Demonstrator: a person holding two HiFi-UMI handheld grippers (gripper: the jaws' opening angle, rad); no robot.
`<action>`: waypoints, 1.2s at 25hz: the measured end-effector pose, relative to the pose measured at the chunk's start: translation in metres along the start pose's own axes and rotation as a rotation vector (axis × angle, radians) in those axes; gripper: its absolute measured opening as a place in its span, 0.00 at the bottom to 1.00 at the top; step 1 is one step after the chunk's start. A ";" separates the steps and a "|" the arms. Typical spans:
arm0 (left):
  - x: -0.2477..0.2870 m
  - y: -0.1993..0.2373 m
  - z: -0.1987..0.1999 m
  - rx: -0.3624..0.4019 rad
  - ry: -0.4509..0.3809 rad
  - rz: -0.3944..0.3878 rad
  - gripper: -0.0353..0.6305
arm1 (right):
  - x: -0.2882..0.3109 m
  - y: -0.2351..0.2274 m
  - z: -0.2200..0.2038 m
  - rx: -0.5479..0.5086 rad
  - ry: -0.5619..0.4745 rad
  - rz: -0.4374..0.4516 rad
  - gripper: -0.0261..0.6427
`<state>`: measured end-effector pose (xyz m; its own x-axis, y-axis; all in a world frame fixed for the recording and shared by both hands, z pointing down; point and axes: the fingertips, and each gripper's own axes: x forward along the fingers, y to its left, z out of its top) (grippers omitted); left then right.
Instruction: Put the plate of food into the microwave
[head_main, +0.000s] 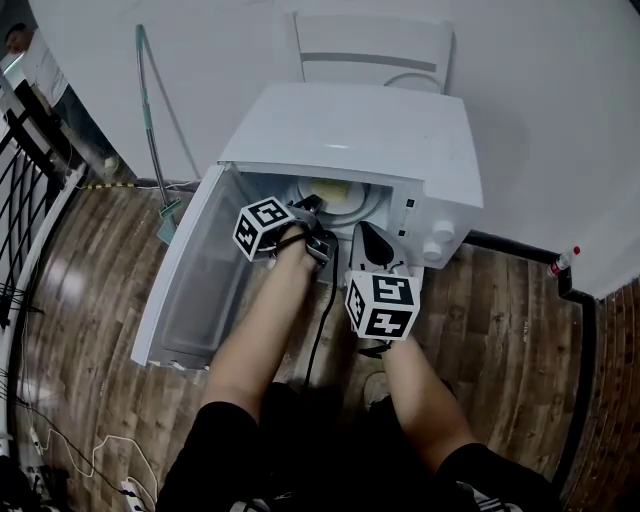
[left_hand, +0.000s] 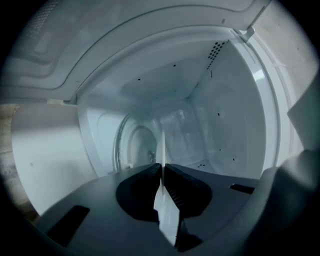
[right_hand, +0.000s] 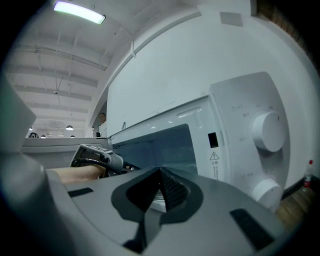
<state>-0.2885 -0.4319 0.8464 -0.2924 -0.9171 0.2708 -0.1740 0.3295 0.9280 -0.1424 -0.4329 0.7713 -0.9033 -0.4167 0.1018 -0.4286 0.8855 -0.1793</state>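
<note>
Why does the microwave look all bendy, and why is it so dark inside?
Head view: the wide lens bows the boxy white microwave and wooden floor. Left gripper view: the cavity is dim and bluish, the left hand-held gripper a dark shape pinching a thin white plate seen edge-on. Right gripper view: a long ceiling lamp glares, and the corners go black.

The white box-shaped microwave oven (head_main: 350, 135) stands on the floor with its door (head_main: 192, 270) swung wide open toward 8 o'clock. The round white plate of yellowish food (head_main: 345, 198) lies level inside the cavity, at the door's 1 o'clock.
</note>
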 end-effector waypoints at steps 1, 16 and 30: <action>0.003 0.001 0.003 0.027 -0.003 0.017 0.09 | 0.000 0.000 0.001 -0.002 -0.002 0.002 0.06; 0.014 0.011 0.028 0.868 -0.029 0.351 0.26 | -0.012 0.000 0.005 0.061 0.001 0.038 0.06; -0.090 -0.049 0.001 1.213 -0.285 0.158 0.05 | -0.012 0.014 0.001 0.000 0.008 0.064 0.06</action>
<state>-0.2546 -0.3652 0.7767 -0.5553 -0.8176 0.1524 -0.8256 0.5640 0.0169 -0.1375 -0.4154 0.7670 -0.9289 -0.3573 0.0975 -0.3697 0.9103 -0.1860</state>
